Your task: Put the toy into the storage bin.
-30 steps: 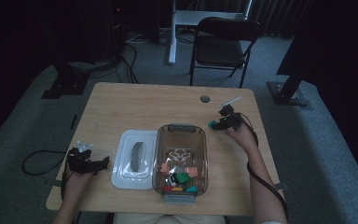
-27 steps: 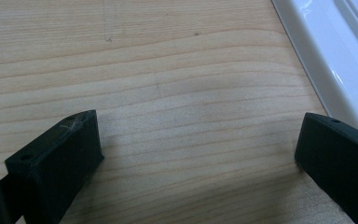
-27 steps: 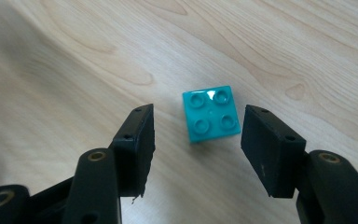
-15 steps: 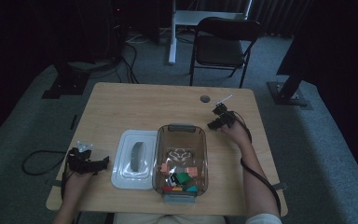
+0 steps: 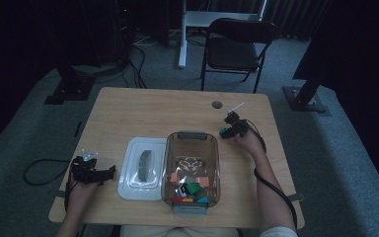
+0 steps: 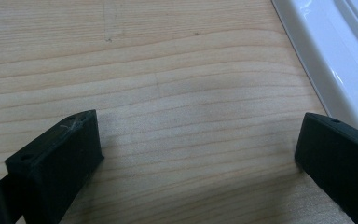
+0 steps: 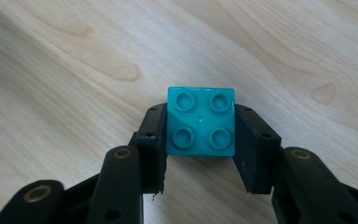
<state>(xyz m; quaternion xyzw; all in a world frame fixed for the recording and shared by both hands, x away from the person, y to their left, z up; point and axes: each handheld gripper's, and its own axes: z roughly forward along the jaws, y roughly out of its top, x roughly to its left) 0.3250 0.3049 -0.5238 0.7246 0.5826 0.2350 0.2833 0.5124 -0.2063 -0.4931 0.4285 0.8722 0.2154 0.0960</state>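
Teal brick [image 7: 201, 122] btwn R tongs [image 7: 200, 140]

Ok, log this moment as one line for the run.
right gripper: shut on teal brick, over table | left gripper: open, idle beside white lid | bin: holds bricks

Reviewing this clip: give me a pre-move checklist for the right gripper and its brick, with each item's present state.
1. Right gripper shut on the teal four-stud brick: ok.
2. Brick square between the fingers: ok.
3. Brick lifted off the wooden table: cannot tell.
4. Clear bin open, white lid set beside it: ok.
5. Left gripper open, apart from the bin: ok.
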